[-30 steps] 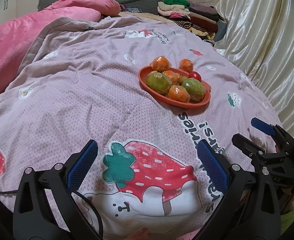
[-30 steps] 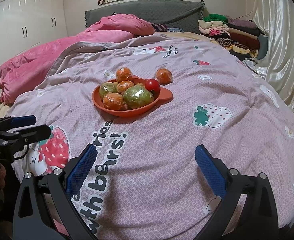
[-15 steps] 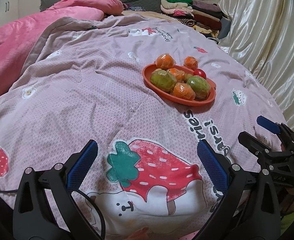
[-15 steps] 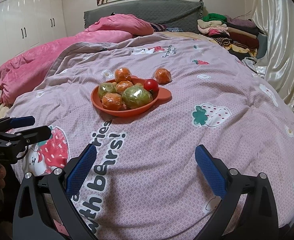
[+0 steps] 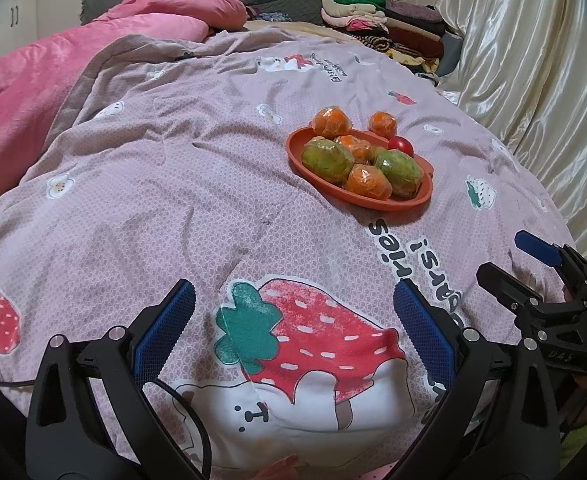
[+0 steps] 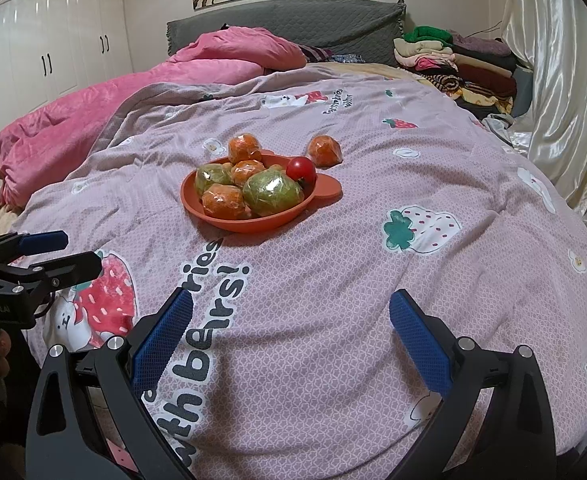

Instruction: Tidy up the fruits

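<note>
Fruits are sitting in and beside an orange plate (image 6: 317,196) on the strawberry-print quilt (image 6: 373,264), well ahead of both tools I am steering. Reading the right wrist view from left to right, I am seeing the left gripper (image 6: 59,252) hovering low at the left edge with its blue-tipped fingers apart and nothing between them. Next, on the plate, a wrapped green fruit (image 6: 213,174) is lying at the left, a wrapped orange (image 6: 225,206) is sitting at the near rim, another wrapped orange (image 6: 247,171) is tucked behind, and a larger wrapped green fruit (image 6: 273,194) is filling the middle. A third wrapped orange (image 6: 245,147) is resting at the plate's far rim; I cannot tell whether it is inside or just behind. A red tomato (image 6: 301,168) is sitting at the right side of the plate, and a loose wrapped orange (image 6: 324,151) is lying on the quilt just beyond it, off the plate. My right gripper (image 6: 289,340) is hanging over the printed lettering, spread wide and holding nothing.

In the left wrist view, the left gripper (image 5: 293,334) is spreading wide over the big printed strawberry, the plate (image 5: 377,202) is lying ahead to the right, and the right gripper (image 5: 521,264) is showing at the right edge, fingers apart. A pink blanket (image 5: 33,92) is bunching at the left, folded clothes (image 5: 377,16) are stacked near the headboard, and a shiny cream curtain (image 5: 533,60) is hanging at the right.
</note>
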Tool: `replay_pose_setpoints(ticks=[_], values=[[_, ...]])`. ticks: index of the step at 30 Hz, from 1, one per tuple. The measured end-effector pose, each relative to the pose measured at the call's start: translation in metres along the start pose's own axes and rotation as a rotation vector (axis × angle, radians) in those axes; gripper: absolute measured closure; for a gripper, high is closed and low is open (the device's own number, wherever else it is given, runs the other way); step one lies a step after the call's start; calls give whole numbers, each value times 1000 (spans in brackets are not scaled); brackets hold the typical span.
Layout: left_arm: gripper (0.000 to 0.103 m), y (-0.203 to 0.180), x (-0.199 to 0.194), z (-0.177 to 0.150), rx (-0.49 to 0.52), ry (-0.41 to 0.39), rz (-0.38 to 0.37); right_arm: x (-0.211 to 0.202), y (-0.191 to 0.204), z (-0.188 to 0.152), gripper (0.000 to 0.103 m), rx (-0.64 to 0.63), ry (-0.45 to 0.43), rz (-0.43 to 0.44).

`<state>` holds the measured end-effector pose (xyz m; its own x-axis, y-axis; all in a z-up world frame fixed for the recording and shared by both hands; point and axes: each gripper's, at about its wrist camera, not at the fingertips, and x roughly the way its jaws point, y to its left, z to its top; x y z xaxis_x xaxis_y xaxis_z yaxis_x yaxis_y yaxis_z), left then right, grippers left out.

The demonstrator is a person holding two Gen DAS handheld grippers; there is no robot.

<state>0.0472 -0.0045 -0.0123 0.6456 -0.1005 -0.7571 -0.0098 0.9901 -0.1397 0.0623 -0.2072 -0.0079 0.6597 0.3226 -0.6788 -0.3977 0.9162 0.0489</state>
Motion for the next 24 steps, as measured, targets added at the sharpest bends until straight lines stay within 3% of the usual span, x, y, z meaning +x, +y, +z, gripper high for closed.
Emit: replay_pose_setpoints(ticks=[24], values=[[10,-2,3,0,11,17,17,0,-1,-1,5,3,2,-1]])
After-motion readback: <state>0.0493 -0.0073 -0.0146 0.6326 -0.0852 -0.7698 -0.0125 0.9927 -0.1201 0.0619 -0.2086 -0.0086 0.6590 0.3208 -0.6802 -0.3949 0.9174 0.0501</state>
